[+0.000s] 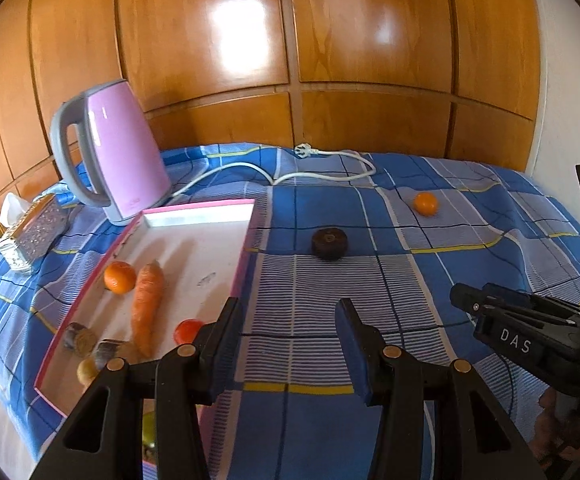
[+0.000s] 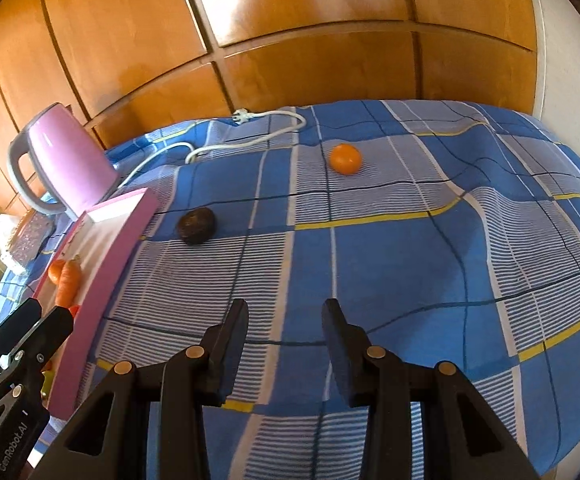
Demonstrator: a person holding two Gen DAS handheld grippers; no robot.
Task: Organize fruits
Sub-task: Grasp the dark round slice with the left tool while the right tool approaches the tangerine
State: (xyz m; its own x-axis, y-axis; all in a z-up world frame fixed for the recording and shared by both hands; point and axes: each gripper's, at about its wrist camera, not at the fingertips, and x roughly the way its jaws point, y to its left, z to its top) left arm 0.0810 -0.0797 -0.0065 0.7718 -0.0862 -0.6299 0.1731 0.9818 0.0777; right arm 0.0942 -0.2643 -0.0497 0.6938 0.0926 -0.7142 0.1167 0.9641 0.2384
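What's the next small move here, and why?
Probably reach the right gripper, open and empty, forward-left to the dark round fruit. It lies on the blue cloth just outside the pink tray, nearer than the loose orange. The left gripper is also open.

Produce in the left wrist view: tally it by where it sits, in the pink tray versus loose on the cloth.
In the pink tray: 7 (orange, carrot, red fruit, two sliced pieces, yellow fruit, green fruit).
Loose on the cloth: 2 (dark fruit, orange).
Total: 9
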